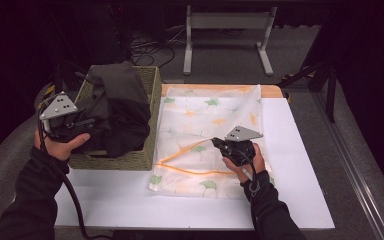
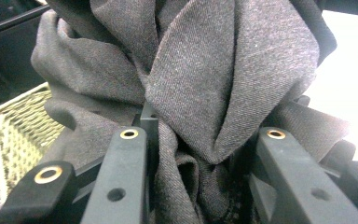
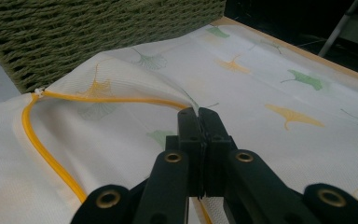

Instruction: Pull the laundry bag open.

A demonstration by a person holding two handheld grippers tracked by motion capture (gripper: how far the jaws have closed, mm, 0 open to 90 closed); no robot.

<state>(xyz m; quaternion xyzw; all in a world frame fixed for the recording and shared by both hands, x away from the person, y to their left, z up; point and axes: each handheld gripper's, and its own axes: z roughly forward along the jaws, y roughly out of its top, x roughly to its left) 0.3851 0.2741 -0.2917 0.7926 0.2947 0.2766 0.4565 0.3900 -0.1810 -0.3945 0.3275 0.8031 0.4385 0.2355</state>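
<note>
The left gripper (image 1: 82, 122) pinches a bunch of the dark grey cloth (image 1: 120, 107), which hangs over the woven basket (image 1: 152, 120) at the left edge of the white table (image 1: 300, 165). The right gripper (image 1: 215, 142) has its jaws pressed together on the orange-trimmed rim of the white mesh bag (image 1: 205, 115), which lies flat in the middle of the table, just beside the basket.

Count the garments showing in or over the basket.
1: a dark grey garment bunched over the woven basket, gripped by the left gripper. More could lie hidden beneath it. The right gripper pinches the mesh laundry bag at its orange-edged opening.
</note>
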